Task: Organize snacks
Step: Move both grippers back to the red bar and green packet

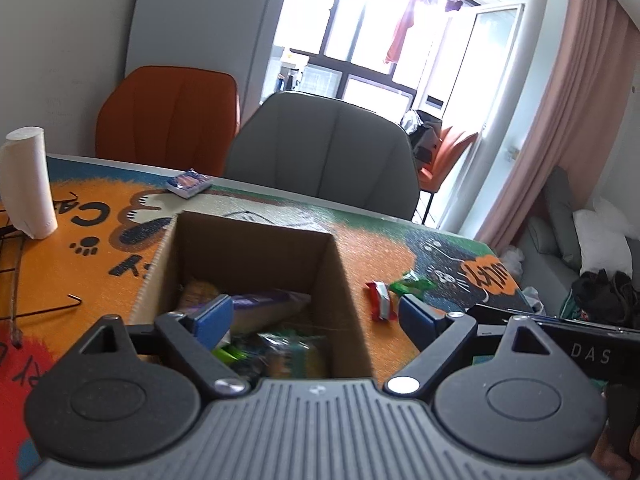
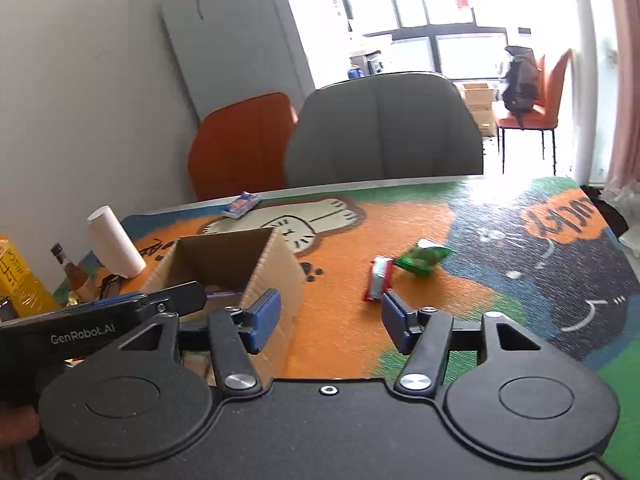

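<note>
An open cardboard box (image 1: 260,248) (image 2: 276,276) stands on the printed mat with several snack packets (image 1: 280,344) inside. My left gripper (image 1: 316,320) hovers over the box's near side, jaws wide apart and empty. To the right of the box lie a red-and-white packet (image 1: 380,300) (image 2: 378,278) and a green packet (image 1: 412,282) (image 2: 422,258) on the mat. My right gripper (image 2: 330,320) is open and empty beside the box's right wall, just short of the red packet. A blue packet (image 1: 189,182) (image 2: 241,204) lies at the table's far edge.
A paper roll (image 1: 28,184) (image 2: 116,242) stands left of the box, beside a wire rack (image 1: 24,280). A bottle (image 2: 70,270) and a yellow pack (image 2: 20,280) sit at far left. Grey chair (image 1: 324,152) and orange chair (image 1: 168,116) stand behind the table.
</note>
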Tool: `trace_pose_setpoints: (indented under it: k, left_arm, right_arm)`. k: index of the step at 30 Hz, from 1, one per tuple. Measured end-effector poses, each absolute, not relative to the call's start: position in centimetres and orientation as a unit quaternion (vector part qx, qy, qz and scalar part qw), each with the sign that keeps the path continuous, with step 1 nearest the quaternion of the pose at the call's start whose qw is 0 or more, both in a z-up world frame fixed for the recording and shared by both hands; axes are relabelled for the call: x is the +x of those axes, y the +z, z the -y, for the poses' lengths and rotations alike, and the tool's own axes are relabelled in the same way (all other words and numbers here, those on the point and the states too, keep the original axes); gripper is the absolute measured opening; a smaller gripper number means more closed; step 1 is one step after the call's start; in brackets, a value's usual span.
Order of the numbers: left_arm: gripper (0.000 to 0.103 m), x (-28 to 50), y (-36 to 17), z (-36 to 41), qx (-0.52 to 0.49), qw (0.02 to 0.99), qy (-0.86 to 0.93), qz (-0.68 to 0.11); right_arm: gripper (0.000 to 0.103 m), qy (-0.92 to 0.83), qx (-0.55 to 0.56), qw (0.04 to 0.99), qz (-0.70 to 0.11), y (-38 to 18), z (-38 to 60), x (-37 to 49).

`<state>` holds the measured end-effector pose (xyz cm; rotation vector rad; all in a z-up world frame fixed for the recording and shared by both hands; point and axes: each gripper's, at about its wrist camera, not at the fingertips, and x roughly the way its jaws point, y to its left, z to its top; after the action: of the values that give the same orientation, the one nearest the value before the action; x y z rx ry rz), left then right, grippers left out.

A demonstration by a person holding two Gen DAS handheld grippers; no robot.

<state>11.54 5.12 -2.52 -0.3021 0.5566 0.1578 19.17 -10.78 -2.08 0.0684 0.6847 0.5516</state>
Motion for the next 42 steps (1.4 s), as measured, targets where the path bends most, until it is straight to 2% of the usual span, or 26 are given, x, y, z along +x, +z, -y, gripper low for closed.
trace_pose_setpoints:
  k: [2, 7, 11, 15, 29, 35, 42]
  left_arm:
    - [0.089, 11.7, -2.5, -4.5, -0.146, 0.948, 0.074, -0.275]
    - [0.09, 12.3, -2.5, -2.9, -0.137, 0.948, 0.069, -0.277]
    - [0.09, 12.8, -2.6, -1.8, -0.133, 0.949, 0.062, -0.279]
    - [0.09, 13.4, -2.8, -0.7, -0.127, 0.949, 0.054, -0.282]
    - [0.087, 16.9, -3.5, 2.5, -0.105, 0.952, 0.052, -0.284]
    - [0.077, 19.1, -4.3, 3.6, -0.097, 0.949, 0.053, -0.295]
    - [0.065, 21.9, -5.7, 4.5, -0.097, 0.943, 0.062, -0.312]
  right_arm:
    - [0.062, 0.261, 0.037, 0.906, -0.331, -2.1, 11.6, 19.2]
    - [0.077, 0.25, 0.044, 0.911, -0.326, -2.2, 13.6, 19.2]
    - [0.081, 0.239, 0.057, 0.912, -0.327, -2.3, 15.1, 19.5]
    - [0.094, 0.236, 0.071, 0.913, -0.324, -2.5, 16.6, 19.8]
    - [0.095, 0.241, 0.132, 0.901, -0.336, -4.2, 20.1, 22.9]
    - [0.094, 0.249, 0.144, 0.895, -0.342, -5.0, 20.8, 24.7]
    - [0.086, 0.257, 0.158, 0.886, -0.353, -6.3, 21.5, 27.2]
